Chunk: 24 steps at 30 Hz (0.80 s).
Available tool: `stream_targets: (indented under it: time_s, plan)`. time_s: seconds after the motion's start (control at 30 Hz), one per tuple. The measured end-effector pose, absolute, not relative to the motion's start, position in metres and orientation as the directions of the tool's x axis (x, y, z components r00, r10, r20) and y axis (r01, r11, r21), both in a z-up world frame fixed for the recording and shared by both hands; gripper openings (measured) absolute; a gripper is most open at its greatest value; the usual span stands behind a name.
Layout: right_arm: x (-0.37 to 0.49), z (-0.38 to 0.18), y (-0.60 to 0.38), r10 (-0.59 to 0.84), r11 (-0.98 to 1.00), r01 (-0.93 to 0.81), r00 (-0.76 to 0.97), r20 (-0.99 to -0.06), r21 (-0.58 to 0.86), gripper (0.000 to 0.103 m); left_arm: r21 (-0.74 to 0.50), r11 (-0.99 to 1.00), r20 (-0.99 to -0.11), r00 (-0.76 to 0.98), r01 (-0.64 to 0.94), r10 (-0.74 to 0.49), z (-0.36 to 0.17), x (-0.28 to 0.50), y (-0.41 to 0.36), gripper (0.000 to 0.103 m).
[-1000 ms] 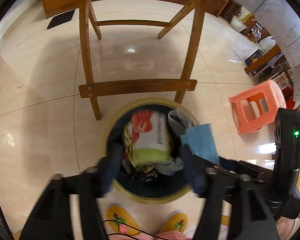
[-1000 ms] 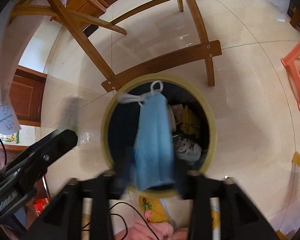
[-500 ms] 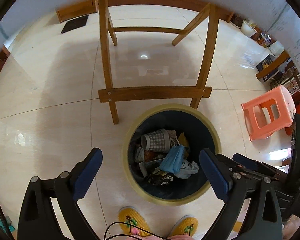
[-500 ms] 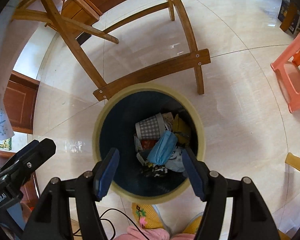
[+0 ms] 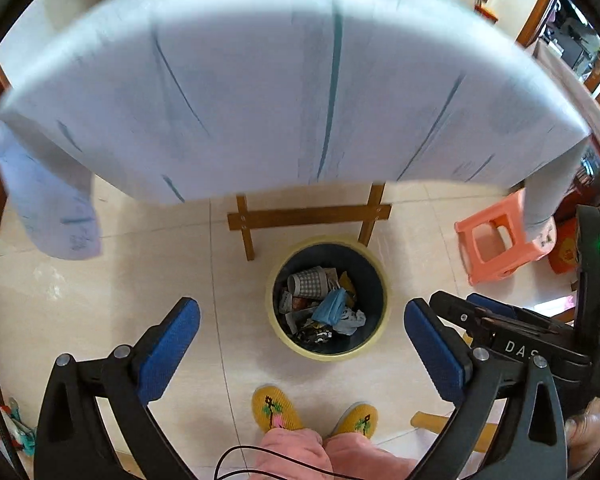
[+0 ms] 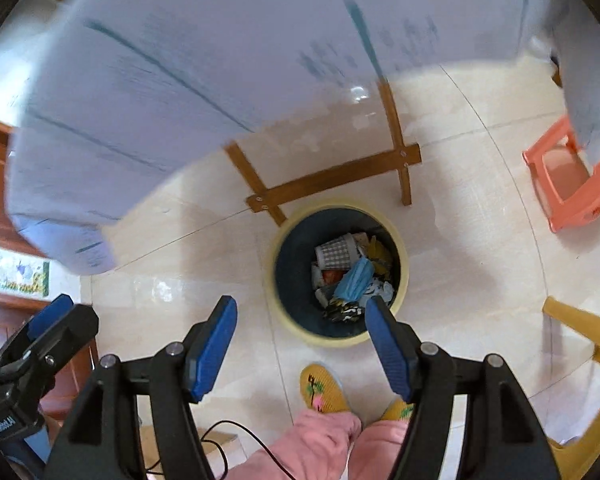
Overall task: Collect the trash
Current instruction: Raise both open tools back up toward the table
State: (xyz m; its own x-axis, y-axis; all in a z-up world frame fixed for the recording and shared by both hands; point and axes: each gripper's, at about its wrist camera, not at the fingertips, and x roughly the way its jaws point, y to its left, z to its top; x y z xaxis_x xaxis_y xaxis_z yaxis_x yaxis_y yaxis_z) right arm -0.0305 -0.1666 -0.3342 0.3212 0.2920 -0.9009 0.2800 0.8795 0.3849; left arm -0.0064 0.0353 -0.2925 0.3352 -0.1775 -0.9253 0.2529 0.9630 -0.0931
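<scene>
A round bin with a yellow rim [image 5: 328, 354] [image 6: 340, 342] stands on the tiled floor, far below both grippers. Inside it lie a blue face mask [image 5: 332, 306] [image 6: 354, 280], a checked paper cup [image 5: 306, 282] [image 6: 336, 250] and other crumpled wrappers. My left gripper [image 5: 300, 308] hangs high above the bin, its jaws opening wide with nothing between them. My right gripper [image 6: 302, 300] is also high over the bin, open and empty. Both point steeply down.
A table draped in a pale blue cloth [image 5: 280, 100] [image 6: 180, 80] fills the upper view, its wooden crossbar [image 5: 308, 216] just behind the bin. An orange stool [image 5: 500, 240] stands right, a yellow chair [image 6: 580, 340] nearer. The person's yellow slippers [image 5: 276, 408] are by the bin.
The wrapper and the blue mask left the jaws and dropped into the bin. Both grippers then rose well above it, opening wider, and the tablecloth came into view.
</scene>
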Motion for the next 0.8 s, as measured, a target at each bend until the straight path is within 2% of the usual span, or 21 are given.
stream_targets:
  time_s: [0.43, 0.8]
  plan:
    - [-0.044, -0.171, -0.164, 0.323, 0.918, 0.100, 0.371, -0.870, 0.384, 0.067, -0.122, 0.974, -0.876, 0.441, 0.193, -0.197, -0.114, -0.037, 0.052, 0.102]
    - [-0.067, -0.073, -0.170, 0.341, 0.923, -0.001, 0.469, -0.815, 0.386, 0.067, -0.075, 0.976, -0.788, 0.588, 0.204, -0.183, -0.009, -0.068, 0.039, 0.102]
